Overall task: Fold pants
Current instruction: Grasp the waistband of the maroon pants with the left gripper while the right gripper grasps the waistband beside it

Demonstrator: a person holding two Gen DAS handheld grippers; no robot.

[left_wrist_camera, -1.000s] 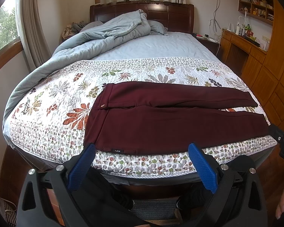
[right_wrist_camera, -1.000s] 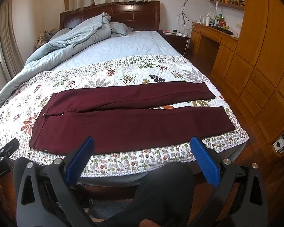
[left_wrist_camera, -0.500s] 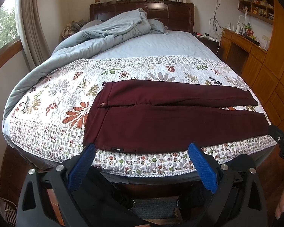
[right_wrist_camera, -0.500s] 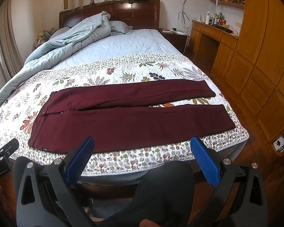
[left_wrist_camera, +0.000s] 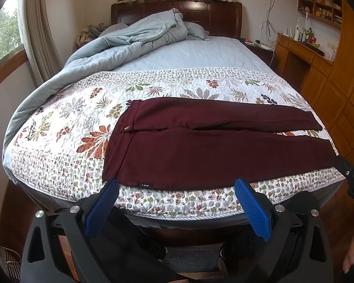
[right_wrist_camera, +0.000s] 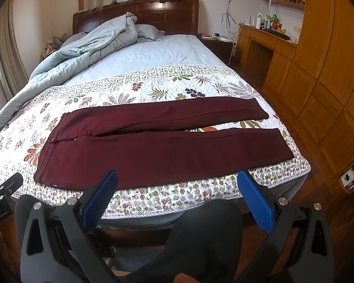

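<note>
Dark maroon pants (left_wrist_camera: 212,146) lie flat across the foot of the bed, waistband at the left, both legs stretched to the right with a narrow gap between them. They also show in the right wrist view (right_wrist_camera: 162,146). My left gripper (left_wrist_camera: 177,184) is open and empty, held just short of the near waistband corner. My right gripper (right_wrist_camera: 177,176) is open and empty, held in front of the near leg's lower edge. Neither touches the cloth.
The pants rest on a white floral quilt (left_wrist_camera: 70,122). A rumpled grey-blue duvet (left_wrist_camera: 129,44) is piled toward the headboard. Wooden cabinets and a desk (right_wrist_camera: 318,70) stand along the right. The person's dark-clad leg (right_wrist_camera: 200,243) is below the bed edge.
Both grippers have drifted slightly toward the bed, so the pants sit a little nearer the fingers. Both stay open and empty.
</note>
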